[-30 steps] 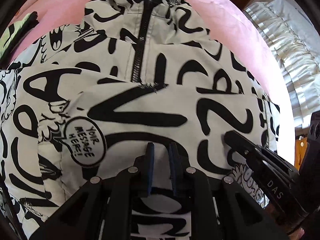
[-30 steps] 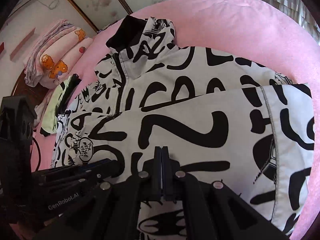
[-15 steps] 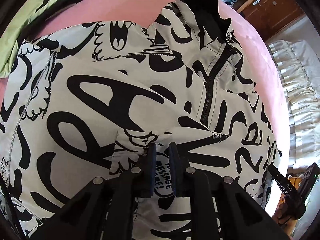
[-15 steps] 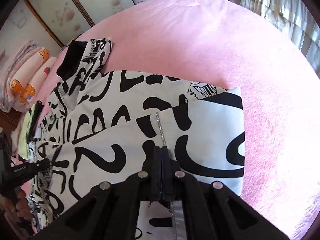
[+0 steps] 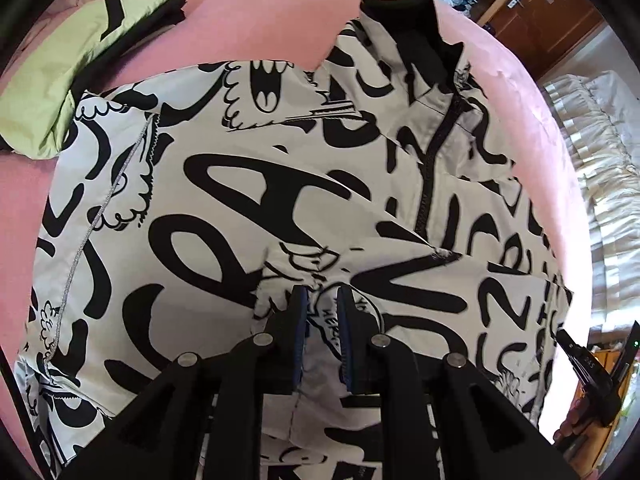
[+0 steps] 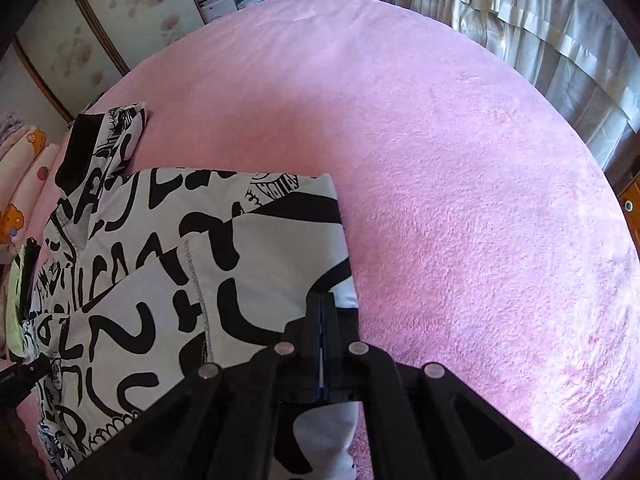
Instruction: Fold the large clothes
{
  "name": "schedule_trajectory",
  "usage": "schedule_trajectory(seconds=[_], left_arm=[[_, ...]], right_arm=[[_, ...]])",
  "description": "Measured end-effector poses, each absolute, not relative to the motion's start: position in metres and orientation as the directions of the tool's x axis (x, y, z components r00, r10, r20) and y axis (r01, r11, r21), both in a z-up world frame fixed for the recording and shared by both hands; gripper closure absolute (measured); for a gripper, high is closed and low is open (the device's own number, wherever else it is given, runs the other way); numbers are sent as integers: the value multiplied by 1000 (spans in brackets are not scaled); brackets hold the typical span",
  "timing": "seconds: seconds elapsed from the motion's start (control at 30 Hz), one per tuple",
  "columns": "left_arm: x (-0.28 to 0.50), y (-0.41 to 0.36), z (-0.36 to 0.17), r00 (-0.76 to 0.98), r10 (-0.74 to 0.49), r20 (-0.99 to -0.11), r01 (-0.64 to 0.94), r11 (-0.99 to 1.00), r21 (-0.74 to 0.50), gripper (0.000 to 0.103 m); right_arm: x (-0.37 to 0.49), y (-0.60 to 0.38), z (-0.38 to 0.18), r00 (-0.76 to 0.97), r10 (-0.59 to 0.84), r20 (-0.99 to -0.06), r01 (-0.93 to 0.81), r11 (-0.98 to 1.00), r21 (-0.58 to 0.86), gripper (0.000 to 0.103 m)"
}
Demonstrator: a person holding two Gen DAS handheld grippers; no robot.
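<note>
A white jacket (image 5: 240, 200) with bold black lettering lies spread on the pink bed (image 5: 260, 32), black collar and zip toward the far side. My left gripper (image 5: 323, 312) is shut on a raised fold of its cloth near the speech-bubble print, with fabric bunched between the pads. In the right wrist view the jacket (image 6: 180, 260) fills the lower left. My right gripper (image 6: 322, 304) is shut on its right edge, and cloth hangs out below the jaws. The right gripper (image 5: 588, 368) also shows at the left view's lower right, with a hand under it.
A light green garment with black trim (image 5: 72, 60) lies on the bed past the jacket's left side. Folded pink bedding with bear prints (image 6: 20, 168) sits at the far left. Bare pink bed (image 6: 460, 200) stretches to the right. White ruffled curtains (image 6: 520, 20) hang beyond it.
The two grippers have drawn apart. The left one slid left across the jacket, bringing the green garment into view. The right one slid right, to the jacket's right edge.
</note>
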State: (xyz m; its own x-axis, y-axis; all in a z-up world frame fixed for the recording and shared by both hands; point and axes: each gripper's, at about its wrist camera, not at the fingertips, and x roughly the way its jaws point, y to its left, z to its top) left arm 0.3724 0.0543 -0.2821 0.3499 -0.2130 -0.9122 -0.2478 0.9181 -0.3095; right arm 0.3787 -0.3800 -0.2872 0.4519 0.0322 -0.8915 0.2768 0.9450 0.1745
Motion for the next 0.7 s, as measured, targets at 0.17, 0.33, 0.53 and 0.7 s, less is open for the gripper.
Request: schedule_trajectory(seconds=[0.17,0.33,0.53,0.7], left_arm=[[350,24,-272,303,-381,-874,-121,894,-431,91],[334,-17,-277,233,-423,-876,-43,895,-444,91],[326,-41,-290,198,-388,-900,-43,914,-403,91],[330,-31,-304,177,-261,-949,-112,953,-283,91]], right_arm=[[360,-347,-263,494,204,-845,160,934,319,103],[338,-287,-252,454,378,-807,-8,907,421,103],[317,-224,-264,336,458,-823,-158,889,430,103],[309,-207,-289,260,409,-875,-176,911,373,103]])
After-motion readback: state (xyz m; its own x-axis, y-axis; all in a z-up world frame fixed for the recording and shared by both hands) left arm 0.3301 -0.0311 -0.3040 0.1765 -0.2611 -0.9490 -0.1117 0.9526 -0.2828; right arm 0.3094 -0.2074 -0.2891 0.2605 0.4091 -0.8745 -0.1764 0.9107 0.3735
